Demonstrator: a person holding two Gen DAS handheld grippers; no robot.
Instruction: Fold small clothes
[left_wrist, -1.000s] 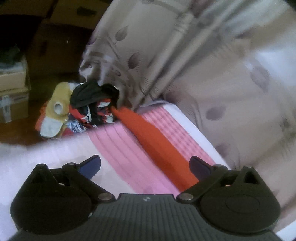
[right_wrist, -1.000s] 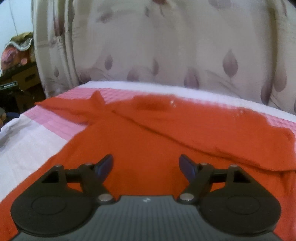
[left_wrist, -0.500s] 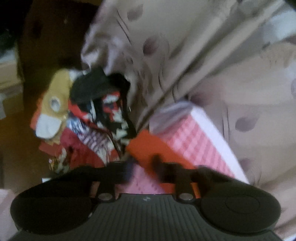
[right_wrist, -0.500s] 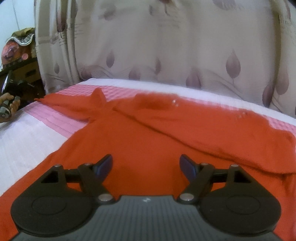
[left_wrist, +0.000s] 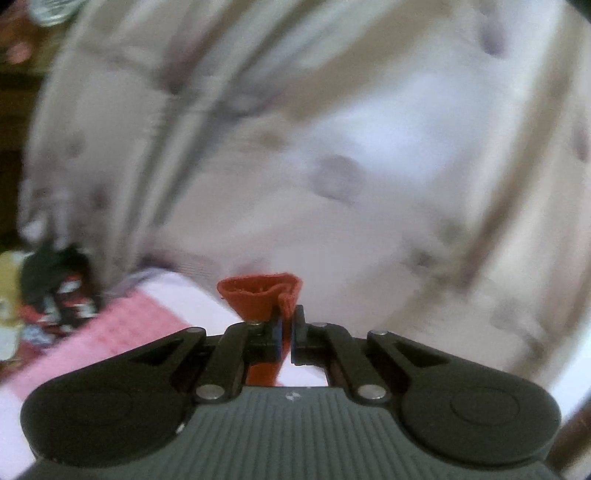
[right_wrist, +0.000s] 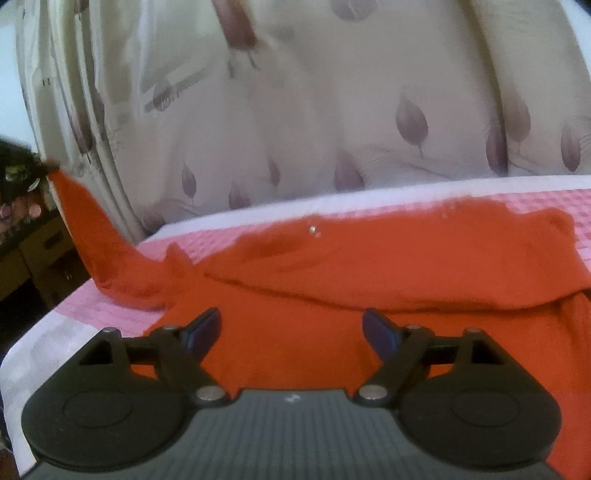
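The left gripper (left_wrist: 287, 332) is clamped on a sleeve end of the red shirt (right_wrist: 388, 266), lifted toward ten o'clock in the right view. The right gripper (right_wrist: 291, 332) hovers over the shirt, fingers apart, above the pink cloth (right_wrist: 110, 314).

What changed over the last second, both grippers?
The left gripper shut its jaws on the sleeve end of the orange garment and lifted it off the pink-striped bed cover; the right wrist view shows that sleeve now pulled up to the left. The right gripper stayed open over the garment's body, which still lies spread on the cover.
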